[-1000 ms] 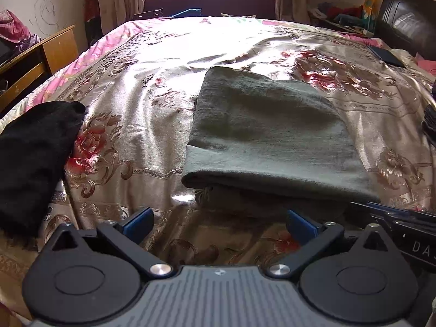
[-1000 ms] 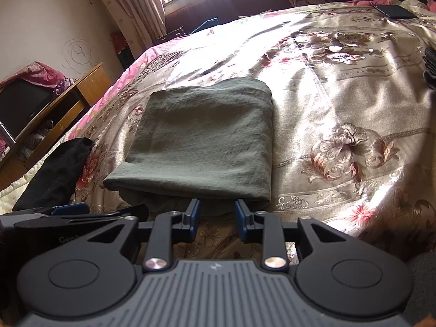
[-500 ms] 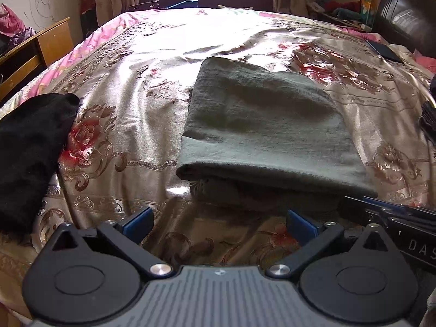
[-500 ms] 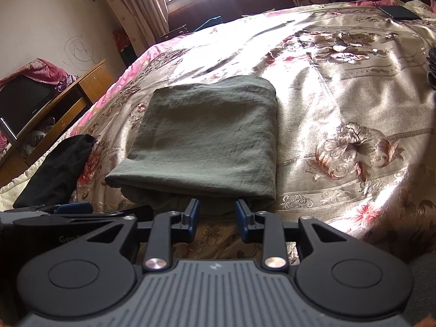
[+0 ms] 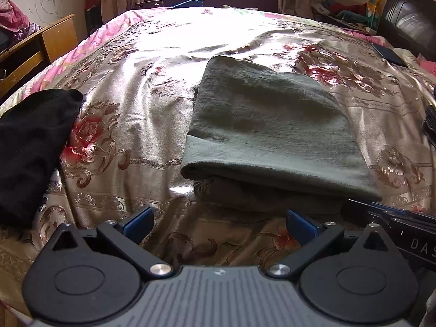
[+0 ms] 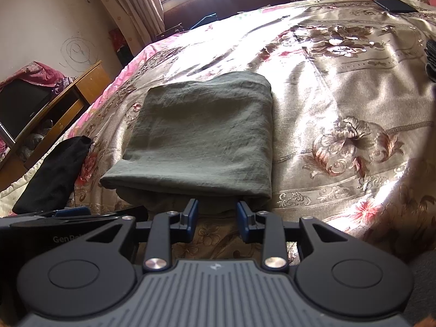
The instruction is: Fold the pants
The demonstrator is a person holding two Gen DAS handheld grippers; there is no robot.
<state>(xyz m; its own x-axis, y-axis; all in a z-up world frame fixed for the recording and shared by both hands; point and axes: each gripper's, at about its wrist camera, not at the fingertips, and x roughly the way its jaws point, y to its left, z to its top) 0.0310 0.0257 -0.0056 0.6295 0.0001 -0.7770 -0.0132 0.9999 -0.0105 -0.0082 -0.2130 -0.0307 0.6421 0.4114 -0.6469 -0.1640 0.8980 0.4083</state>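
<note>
The grey-green pants (image 5: 269, 136) lie folded into a flat rectangle on the floral bedspread (image 5: 141, 87); they also show in the right wrist view (image 6: 201, 139). My left gripper (image 5: 219, 222) is wide open and empty, just short of the fold's near edge. My right gripper (image 6: 216, 214) is open with a narrower gap, empty, its fingertips right at the near edge of the pants. Each gripper's body shows at the edge of the other's view.
A black garment (image 5: 30, 147) lies on the bed's left edge, also in the right wrist view (image 6: 54, 174). A wooden cabinet (image 6: 68, 103) stands left of the bed. A dark flat object (image 5: 388, 54) lies far right.
Both grippers have drawn slightly back and tilted, so the folded pants sit a little higher in the views. The pants have not moved. The jaws are unchanged.
</note>
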